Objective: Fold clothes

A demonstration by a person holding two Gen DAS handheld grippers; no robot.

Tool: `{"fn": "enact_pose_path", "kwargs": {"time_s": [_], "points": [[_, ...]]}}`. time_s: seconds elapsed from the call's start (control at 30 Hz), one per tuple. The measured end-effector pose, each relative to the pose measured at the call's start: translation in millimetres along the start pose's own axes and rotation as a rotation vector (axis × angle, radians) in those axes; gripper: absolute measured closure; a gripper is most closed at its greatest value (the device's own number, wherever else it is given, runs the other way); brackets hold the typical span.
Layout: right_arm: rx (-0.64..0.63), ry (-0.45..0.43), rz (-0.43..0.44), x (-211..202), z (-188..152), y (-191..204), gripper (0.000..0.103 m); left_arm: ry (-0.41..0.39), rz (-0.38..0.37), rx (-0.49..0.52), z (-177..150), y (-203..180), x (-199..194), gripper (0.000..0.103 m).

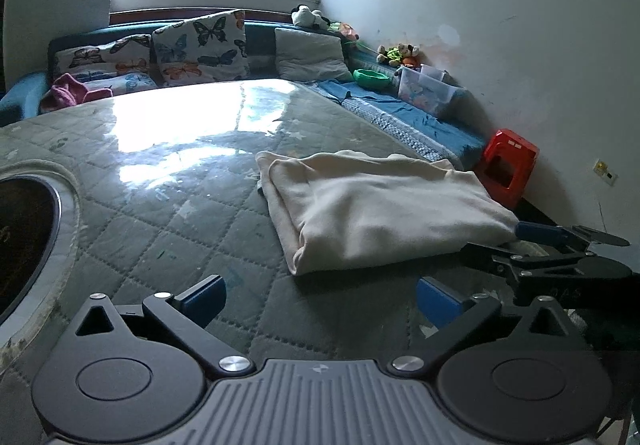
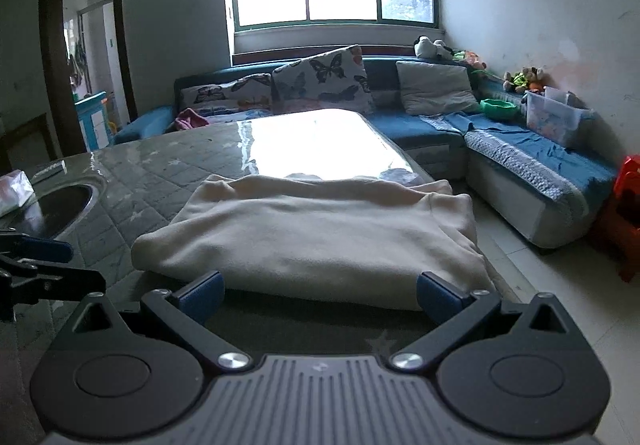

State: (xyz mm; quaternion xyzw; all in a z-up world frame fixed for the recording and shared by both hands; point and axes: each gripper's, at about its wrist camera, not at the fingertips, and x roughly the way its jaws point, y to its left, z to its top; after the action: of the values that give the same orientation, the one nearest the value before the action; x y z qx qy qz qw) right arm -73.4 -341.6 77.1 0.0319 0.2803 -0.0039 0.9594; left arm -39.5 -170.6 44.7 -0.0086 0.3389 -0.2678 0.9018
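Observation:
A cream garment (image 1: 376, 205) lies folded into a thick rectangle on the quilted grey-green table cover (image 1: 168, 205). It also shows in the right wrist view (image 2: 312, 233), right in front of the fingers. My left gripper (image 1: 320, 299) is open and empty, just short of the garment's near left corner. My right gripper (image 2: 320, 295) is open and empty, its blue fingertips at the garment's near edge. The right gripper also shows in the left wrist view (image 1: 560, 245) at the garment's right side. The left gripper's fingers (image 2: 44, 249) appear at the left of the right wrist view.
A round dark inset (image 1: 24, 237) sits in the table at the left. A blue sofa (image 2: 420, 125) with butterfly cushions runs behind and along the right wall. A red stool (image 1: 508, 165) stands on the floor at the right. A clear bin (image 2: 554, 121) and a green bowl (image 2: 498, 107) rest on the sofa.

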Motion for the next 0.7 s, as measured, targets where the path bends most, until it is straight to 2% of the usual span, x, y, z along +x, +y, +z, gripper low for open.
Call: {"fn": "enact_pose_path", "kwargs": {"time_s": [0.7], "points": [[-0.011,0.039,-0.079,-14.4,-22.8,17.1,0.0,-0.022,0.062,0.047,-22.8,-9.9,-21.1,0.0]]}}
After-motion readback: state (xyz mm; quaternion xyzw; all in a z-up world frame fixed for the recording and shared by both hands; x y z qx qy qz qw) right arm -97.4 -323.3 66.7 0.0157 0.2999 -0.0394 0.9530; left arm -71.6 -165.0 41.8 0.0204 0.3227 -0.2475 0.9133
